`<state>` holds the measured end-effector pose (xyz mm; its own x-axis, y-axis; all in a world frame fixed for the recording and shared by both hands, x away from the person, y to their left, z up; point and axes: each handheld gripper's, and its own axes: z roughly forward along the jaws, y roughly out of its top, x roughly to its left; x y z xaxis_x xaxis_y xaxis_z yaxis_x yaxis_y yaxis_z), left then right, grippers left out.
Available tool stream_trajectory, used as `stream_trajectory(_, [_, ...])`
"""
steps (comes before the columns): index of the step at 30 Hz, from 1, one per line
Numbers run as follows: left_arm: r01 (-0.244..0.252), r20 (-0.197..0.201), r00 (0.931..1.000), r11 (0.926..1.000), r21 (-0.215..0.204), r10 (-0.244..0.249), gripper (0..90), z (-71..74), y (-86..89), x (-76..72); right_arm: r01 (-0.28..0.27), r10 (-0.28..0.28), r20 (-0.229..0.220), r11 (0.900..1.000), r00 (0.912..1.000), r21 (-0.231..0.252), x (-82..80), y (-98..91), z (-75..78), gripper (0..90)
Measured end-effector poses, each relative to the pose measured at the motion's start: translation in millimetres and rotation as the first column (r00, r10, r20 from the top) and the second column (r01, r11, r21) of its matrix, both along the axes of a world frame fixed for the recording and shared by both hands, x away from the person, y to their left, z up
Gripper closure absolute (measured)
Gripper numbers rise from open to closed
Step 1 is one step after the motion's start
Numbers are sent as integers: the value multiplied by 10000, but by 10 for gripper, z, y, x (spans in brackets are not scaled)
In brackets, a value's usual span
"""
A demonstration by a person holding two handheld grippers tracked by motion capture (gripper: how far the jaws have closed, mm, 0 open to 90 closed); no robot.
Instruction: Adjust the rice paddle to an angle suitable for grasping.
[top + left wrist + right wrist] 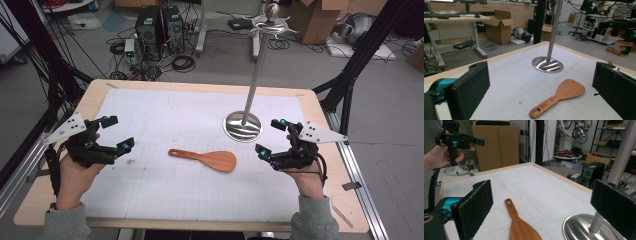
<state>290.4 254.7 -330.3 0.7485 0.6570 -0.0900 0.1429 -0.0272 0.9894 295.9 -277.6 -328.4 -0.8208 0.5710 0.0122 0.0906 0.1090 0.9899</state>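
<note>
A wooden spatula (205,159) lies flat in the middle of the white gridded mat (165,110), handle to the left. Behind it and to the right stands a metal stand (243,126) with a round base and a tall pole. My left gripper (119,133) hovers open left of the spatula, with nothing between its fingers. My right gripper (270,136) hovers open to the right, beside the stand's base. The left gripper view looks between wide-apart jaws at the spatula (564,93) and the stand (547,64). In the right gripper view the spatula (520,227) and stand base (584,227) lie ahead.
The mat covers a wooden table (200,86) with a bare border. Black frame posts (350,75) rise at both back corners. Computer towers (159,26), cables and cardboard boxes (320,20) sit on the floor beyond the table.
</note>
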Motion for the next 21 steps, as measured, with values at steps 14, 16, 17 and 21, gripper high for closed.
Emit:
stream_trajectory(14, [-309,-130,9994,9994,127,310,18,-21,103,-85,-317,291,-557,9984,9980,-466,174,263,-102,52])
stream_trajectory(16, [-368,-167,9992,9992,154,371,18,-20,146,-117,-613,582,-558,9965,9967,-565,188,311,-112,82])
stream_trajectory(17, [-368,-167,9992,9992,154,371,18,-20,146,-117,-716,686,-458,9952,9966,-660,201,332,-118,99])
stream_trajectory(21, [-579,-82,9983,9983,60,579,17,-7,235,-185,-962,928,-583,9936,9940,-592,249,412,-143,138])
